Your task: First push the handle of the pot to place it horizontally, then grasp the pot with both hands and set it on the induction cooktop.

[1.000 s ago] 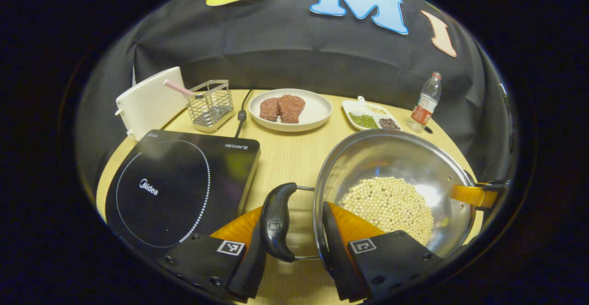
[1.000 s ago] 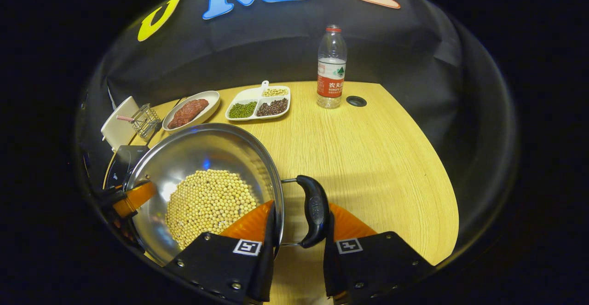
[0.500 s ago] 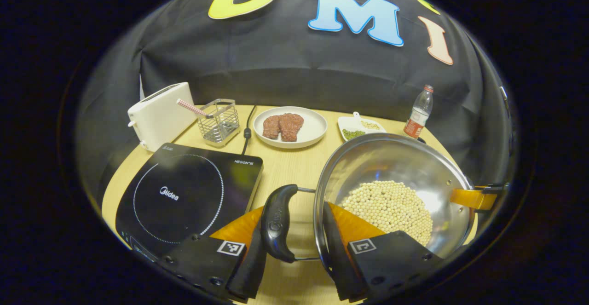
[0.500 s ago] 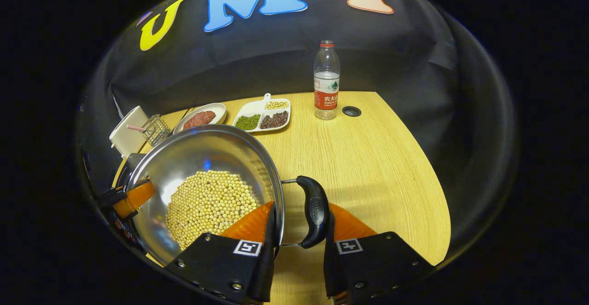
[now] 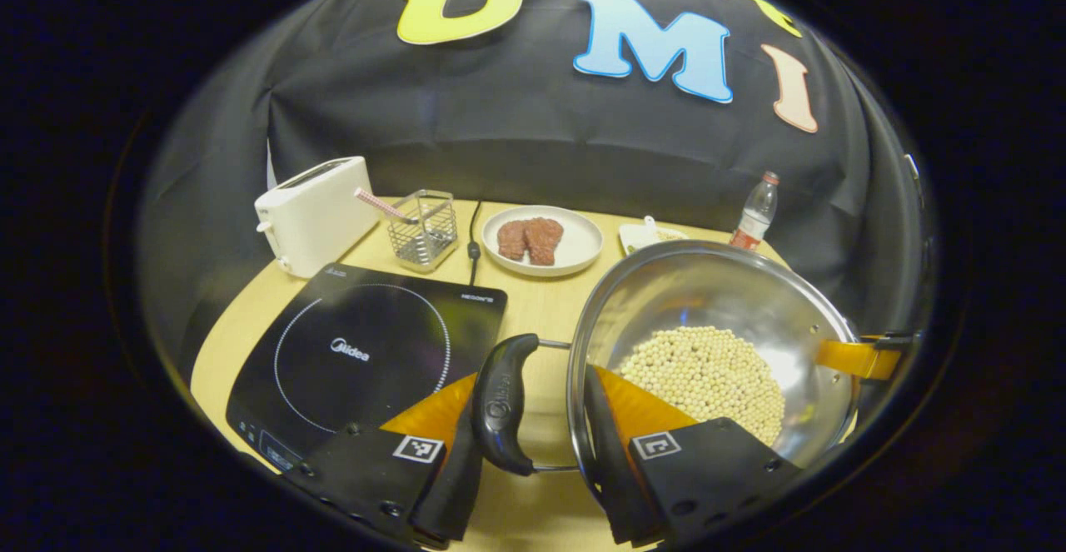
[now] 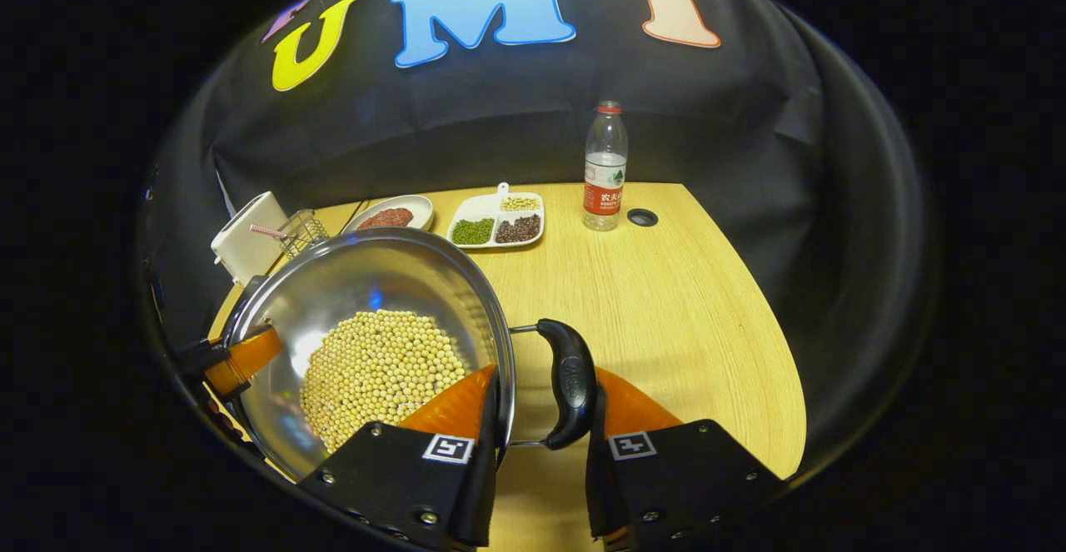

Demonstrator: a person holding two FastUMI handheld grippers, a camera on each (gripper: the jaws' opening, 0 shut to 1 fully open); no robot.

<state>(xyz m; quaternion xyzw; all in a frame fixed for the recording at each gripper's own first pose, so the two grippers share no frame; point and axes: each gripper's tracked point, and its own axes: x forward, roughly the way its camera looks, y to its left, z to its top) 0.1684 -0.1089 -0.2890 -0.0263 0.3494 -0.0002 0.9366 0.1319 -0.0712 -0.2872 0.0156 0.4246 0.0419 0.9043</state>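
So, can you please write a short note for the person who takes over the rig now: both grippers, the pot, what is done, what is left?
Left gripper: shut on the pot's left handle, one finger inside the rim.
Right gripper: shut on the right handle, same way.
Pot with soybeans is held in both grippers, right of the induction cooktop.
Done: both handles grasped.
Left: carry the pot left and set it on the cooktop's ring, keeping it level, then release.
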